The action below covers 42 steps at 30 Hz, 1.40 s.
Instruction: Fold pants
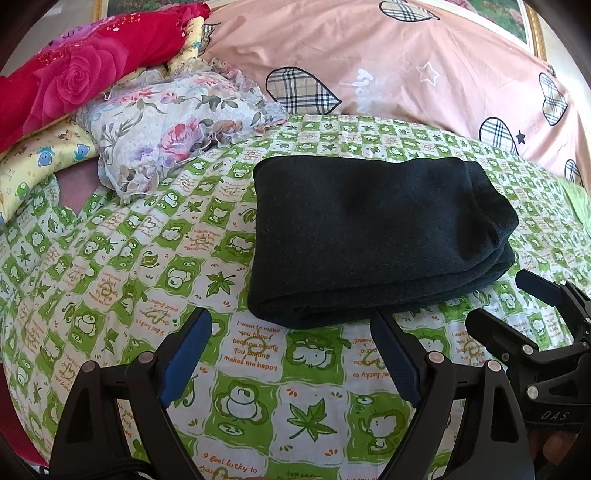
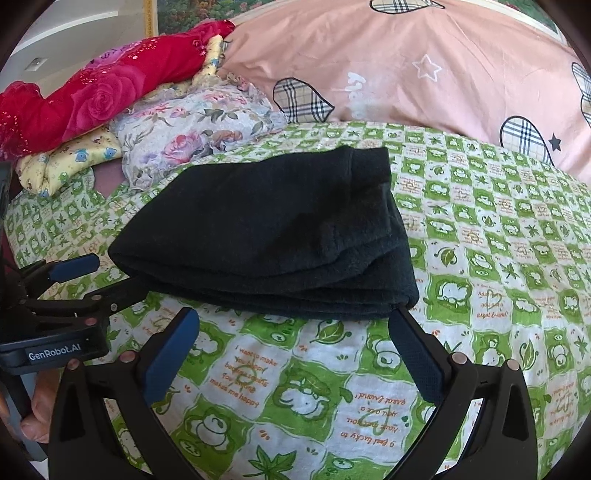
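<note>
The dark pants (image 1: 369,236) lie folded into a thick rectangular stack on the green-and-white patterned bedsheet (image 1: 110,258); they also show in the right wrist view (image 2: 266,232). My left gripper (image 1: 291,325) is open and empty, just in front of the stack's near edge. My right gripper (image 2: 295,325) is open and empty, its fingertips at the stack's near edge. The right gripper also shows at the right in the left wrist view (image 1: 506,306), and the left gripper shows at the left in the right wrist view (image 2: 107,277), open beside the stack's left corner.
A pink duvet with plaid hearts (image 1: 424,62) is bunched along the far side. A floral pillow (image 1: 173,125), a red rose-print cloth (image 1: 74,81) and a yellow cartoon cloth (image 1: 40,155) are piled at the far left. A picture frame (image 1: 524,22) hangs behind.
</note>
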Motion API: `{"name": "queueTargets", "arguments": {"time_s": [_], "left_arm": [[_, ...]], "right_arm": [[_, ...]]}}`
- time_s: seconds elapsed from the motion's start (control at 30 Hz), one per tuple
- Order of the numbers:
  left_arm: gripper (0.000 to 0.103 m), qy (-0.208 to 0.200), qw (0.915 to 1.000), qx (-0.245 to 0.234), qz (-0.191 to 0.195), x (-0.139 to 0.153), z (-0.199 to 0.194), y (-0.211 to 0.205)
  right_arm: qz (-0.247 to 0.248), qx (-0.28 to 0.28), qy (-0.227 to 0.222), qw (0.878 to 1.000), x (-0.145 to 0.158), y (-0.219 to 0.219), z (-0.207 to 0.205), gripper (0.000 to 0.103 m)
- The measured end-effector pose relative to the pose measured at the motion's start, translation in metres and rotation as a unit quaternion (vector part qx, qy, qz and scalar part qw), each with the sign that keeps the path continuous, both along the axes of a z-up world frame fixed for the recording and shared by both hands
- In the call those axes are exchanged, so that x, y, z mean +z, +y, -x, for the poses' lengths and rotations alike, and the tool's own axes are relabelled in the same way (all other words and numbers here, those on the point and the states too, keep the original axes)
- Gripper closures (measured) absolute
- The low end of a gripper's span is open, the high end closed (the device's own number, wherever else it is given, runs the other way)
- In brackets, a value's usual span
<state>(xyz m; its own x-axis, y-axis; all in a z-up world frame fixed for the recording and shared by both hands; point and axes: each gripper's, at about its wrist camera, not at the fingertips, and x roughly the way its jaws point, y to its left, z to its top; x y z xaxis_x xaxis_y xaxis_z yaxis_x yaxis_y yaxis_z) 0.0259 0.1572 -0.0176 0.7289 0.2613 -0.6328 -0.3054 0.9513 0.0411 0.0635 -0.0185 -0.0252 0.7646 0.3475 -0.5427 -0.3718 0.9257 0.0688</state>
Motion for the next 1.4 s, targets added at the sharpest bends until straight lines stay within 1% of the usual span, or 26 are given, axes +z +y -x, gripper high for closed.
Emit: {"name": "queueTargets", "arguments": {"time_s": [0.17, 0.37, 0.77, 1.4], "left_arm": [[0.013, -0.009, 0.9999, 0.002, -0.004, -0.0010, 0.0007, 0.0011], [0.012, -0.018, 0.9998, 0.001, -0.012, -0.0005, 0.0037, -0.0021], [0.010, -0.013, 0.9997, -0.005, -0.019, -0.0001, 0.0028, -0.0047], [0.009, -0.010, 0.9998, -0.009, -0.016, -0.0010, 0.0008, -0.0042]], "right_arm": [[0.005, 0.002, -0.004, 1.000, -0.0023, 0.0022, 0.0011, 0.001], [-0.003, 0.002, -0.006, 1.000, -0.0024, -0.0006, 0.0010, 0.001], [-0.007, 0.003, -0.007, 1.000, -0.0012, -0.0026, 0.0029, 0.001], [-0.008, 0.003, -0.008, 1.000, -0.0003, -0.0019, 0.0031, 0.001]]}}
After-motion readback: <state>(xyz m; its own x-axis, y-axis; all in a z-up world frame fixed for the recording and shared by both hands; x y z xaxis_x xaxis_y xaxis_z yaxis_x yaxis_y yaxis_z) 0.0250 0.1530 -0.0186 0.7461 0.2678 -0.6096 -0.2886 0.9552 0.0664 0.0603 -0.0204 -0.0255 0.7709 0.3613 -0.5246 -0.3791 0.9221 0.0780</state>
